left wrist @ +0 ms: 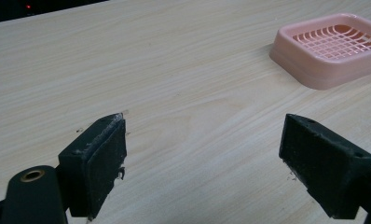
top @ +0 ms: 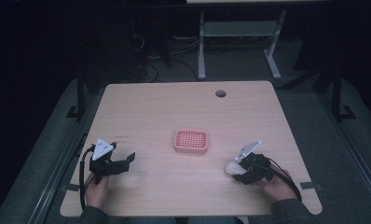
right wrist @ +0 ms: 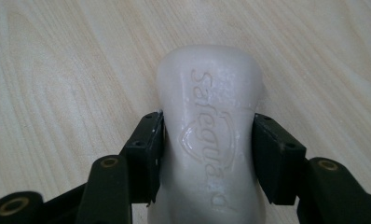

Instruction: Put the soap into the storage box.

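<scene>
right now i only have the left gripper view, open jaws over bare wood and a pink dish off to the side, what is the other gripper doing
Observer: The right gripper is shut on a white bar of soap, one pad on each long side.
Operator: is the soap off the table
Observer: Cannot tell; in the high view the soap sits low at the table, right of the pink soap dish.
Operator: anything in that dish yet
Observer: No, its grid is bare in the high view.
Operator: how is my gripper placed
Observer: The left gripper is near the table's left front, jaws pointing toward the dish.
</scene>
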